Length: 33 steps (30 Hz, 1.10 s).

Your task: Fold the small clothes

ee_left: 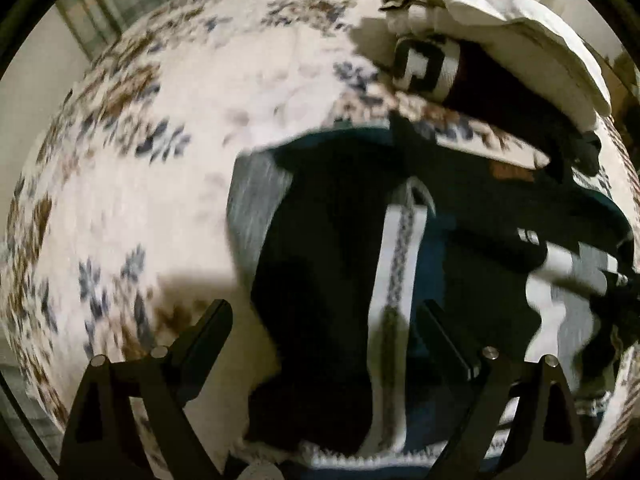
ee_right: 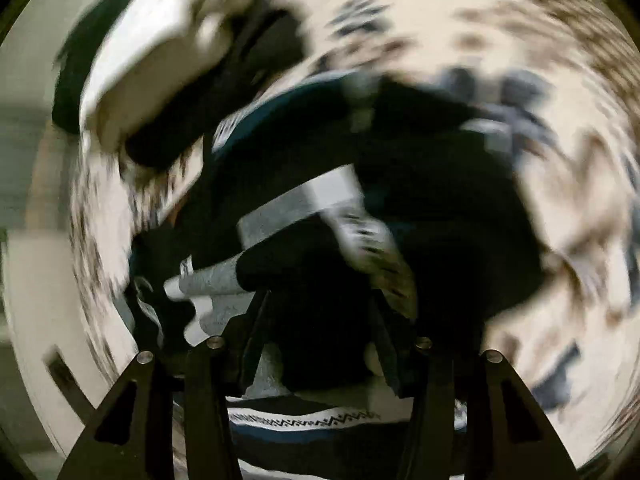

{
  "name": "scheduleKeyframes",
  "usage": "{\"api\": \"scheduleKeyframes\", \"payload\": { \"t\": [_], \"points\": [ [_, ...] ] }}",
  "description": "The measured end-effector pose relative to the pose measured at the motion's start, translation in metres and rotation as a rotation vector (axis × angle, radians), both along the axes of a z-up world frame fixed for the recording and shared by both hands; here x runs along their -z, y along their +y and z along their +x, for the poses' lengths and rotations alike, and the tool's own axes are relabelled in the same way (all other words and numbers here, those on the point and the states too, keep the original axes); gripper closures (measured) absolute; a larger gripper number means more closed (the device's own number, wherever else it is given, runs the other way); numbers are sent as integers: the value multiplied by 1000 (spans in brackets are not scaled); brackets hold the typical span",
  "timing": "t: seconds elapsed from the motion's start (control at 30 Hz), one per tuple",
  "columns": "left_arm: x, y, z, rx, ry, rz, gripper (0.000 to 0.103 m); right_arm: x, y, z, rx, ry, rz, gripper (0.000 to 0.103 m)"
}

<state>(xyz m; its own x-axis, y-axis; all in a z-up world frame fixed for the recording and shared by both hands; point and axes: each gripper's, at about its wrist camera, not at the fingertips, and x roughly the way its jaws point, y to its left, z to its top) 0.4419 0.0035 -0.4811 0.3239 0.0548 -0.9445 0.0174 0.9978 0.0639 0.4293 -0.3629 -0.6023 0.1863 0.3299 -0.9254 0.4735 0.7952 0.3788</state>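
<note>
Dark sock (ee_left: 316, 280) between spread left tool (ee_left: 324, 320) fingers

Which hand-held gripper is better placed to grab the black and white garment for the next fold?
Left, most likely. The left hand-held gripper is wide open with the dark garment and its white patterned band between its fingers. The right wrist view is heavily blurred, so the right hand-held gripper looks mid-swing.

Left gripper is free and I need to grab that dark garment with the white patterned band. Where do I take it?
Grip the white patterned band on the dark garment, coming straight ahead with the open left gripper: the band runs lengthwise between its fingers and looks like a firm edge.
</note>
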Motion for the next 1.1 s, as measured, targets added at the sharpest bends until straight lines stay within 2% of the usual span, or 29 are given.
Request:
{"api": "scheduleKeyframes", "payload": {
  "t": [0.07, 0.13, 0.2, 0.27, 0.37, 0.47, 0.57, 0.67, 0.73, 0.83, 0.93, 0.97, 1.0, 1.03, 1.07, 1.1],
  "points": [
    [8, -2, 14, 10, 11, 25, 8, 8, -1, 23, -21, 4, -76, 52],
    [15, 2, 25, 1, 23, 34, 8, 12, -11, 38, 9, -6, -136, 52],
    [21, 9, 31, -15, 50, 31, 8, 7, -20, 42, 55, -15, -120, 52],
    [14, 18, 32, -30, 48, 9, 8, -9, -22, 37, 59, -54, -100, 51],
    [-1, 23, 34, -16, 23, -21, 8, -32, -23, 26, 28, -95, -116, 41],
    [-10, 12, 51, 65, -14, 19, 8, -45, -16, 36, -72, -116, -225, 29],
    [1, -15, 80, 190, -8, 92, 8, -44, -1, 71, -197, -116, -350, 28],
    [23, -44, 108, 323, 44, 141, 8, -26, 17, 113, -363, -84, -448, 28],
    [37, -59, 121, 388, 87, 135, 8, -11, 25, 136, -433, -42, -447, 28],
    [50, -65, 133, 421, 136, 113, 9, 6, 28, 157, -485, 33, -426, 28],
    [57, -64, 139, 436, 156, 90, 10, 7, 26, 171, -511, 41, -406, 28],
    [59, -61, 141, 437, 158, 72, 15, 10, 24, 173, -515, 59, -384, 28],
    [59, -58, 141, 440, 160, 43, 30, 16, 21, 177, -514, 86, -355, 28],
    [57, -54, 141, 438, 155, 20, 38, 19, 19, 179, -512, 98, -341, 28],
    [54, -52, 139, 440, 140, 3, 64, 22, 13, 181, -501, 111, -320, 29],
    [51, -51, 137, 451, 127, -2, 84, 22, 12, 182, -496, 106, -311, 41]
  ]
}}
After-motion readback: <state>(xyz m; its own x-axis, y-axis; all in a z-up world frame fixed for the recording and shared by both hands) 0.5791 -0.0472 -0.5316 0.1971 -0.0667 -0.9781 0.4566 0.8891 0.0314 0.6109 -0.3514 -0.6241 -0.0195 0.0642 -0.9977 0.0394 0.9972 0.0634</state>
